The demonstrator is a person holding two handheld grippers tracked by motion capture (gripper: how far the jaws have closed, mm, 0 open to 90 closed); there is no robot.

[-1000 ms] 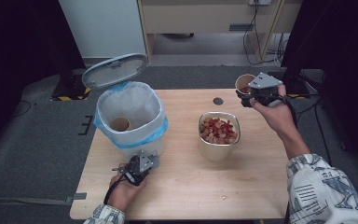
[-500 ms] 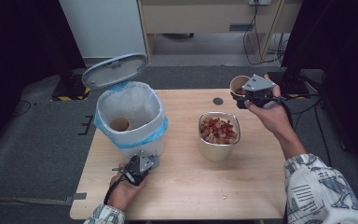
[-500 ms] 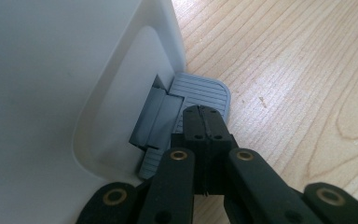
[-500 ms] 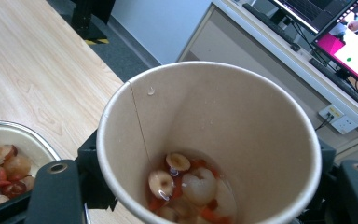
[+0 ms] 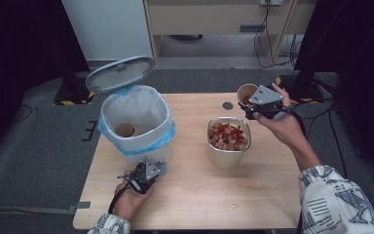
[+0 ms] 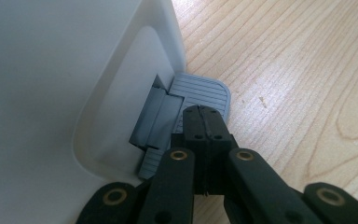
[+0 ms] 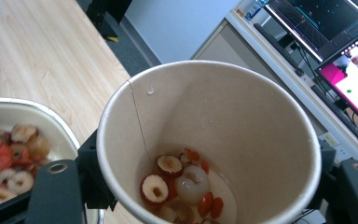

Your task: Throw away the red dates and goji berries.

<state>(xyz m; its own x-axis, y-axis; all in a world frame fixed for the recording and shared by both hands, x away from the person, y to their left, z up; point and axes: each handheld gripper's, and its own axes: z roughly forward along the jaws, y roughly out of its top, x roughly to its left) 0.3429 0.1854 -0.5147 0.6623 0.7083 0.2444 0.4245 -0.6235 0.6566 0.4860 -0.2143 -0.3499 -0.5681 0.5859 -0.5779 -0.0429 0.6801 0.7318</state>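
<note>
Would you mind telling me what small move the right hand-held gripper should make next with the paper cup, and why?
Probably tip the paper cup over the metal bowl. The right hand-held gripper grips the cup beside the bowl, fruit pieces lie in the cup's bottom, and the bowl already holds similar fruit. The left hand-held gripper presses the bin pedal, lid open, likely for the emptied cup.

A light wooden table (image 5: pixel 272 195) stands on grey carpet. On it rest a white pedal bin (image 5: pixel 136 124) with a blue liner at the left, a metal container (image 5: pixel 228 144) of red and pale fruit pieces near the middle, and a small dark disc (image 5: pixel 228 105) toward the far edge.
</note>
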